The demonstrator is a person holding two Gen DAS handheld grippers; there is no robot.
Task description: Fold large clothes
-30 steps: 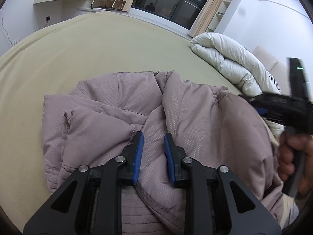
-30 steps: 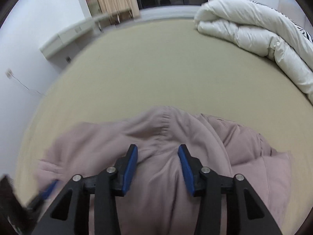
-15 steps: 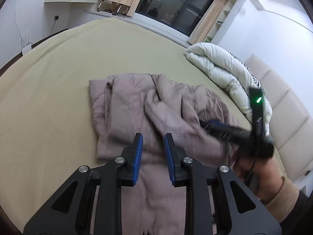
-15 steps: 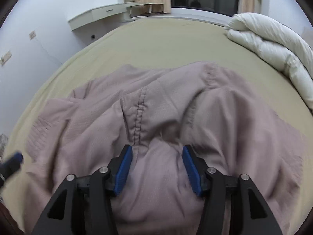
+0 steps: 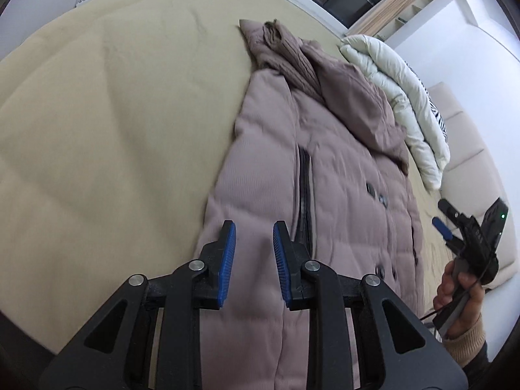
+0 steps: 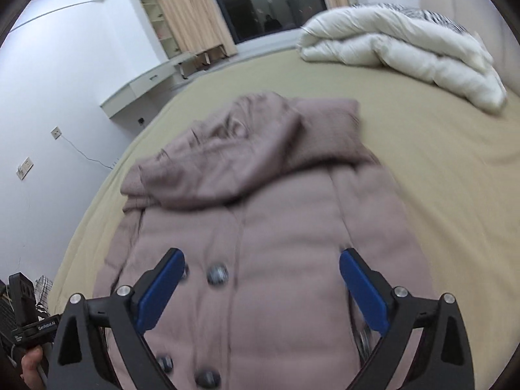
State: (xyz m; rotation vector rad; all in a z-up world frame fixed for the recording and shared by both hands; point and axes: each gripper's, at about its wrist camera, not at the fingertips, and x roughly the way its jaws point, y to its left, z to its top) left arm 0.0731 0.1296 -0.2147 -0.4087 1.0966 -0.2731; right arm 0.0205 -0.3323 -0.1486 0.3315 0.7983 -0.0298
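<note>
A long mauve padded coat [image 5: 325,175] lies spread out lengthwise on a bed [image 5: 107,104] covered with a tan sheet. Its front faces up, showing dark buttons and a dark zip strip down the middle, and its hood [image 6: 260,143] is bunched at the far end, toward the window. A folded white quilt [image 6: 399,52] sits near the far right corner of the bed, apart from the coat; seen from the left wrist camera the hood end comes close beside it.

The left claw [image 5: 252,253] hangs over the near end of the coat, its blue pads a narrow gap apart. Coat fabric shows through that gap, but the pads do not visibly pinch a fold, so I cannot tell whether it has hold of anything.

The right claw [image 6: 261,282] is over the buttoned front of the coat, and its jaws are opening, already spread wide. The fabric lies flat beneath them and neither blue pad presses on it, so it has hold of nothing. In the left wrist view the same claw [image 5: 447,224] appears at the right edge, gripped by a hand [image 5: 461,295] with a tan cuff, off the coat's right side over the sheet.

A white desk [image 6: 143,87] stands against the wall beyond the bed, beside beige curtains [image 6: 191,16] and the dark window.
</note>
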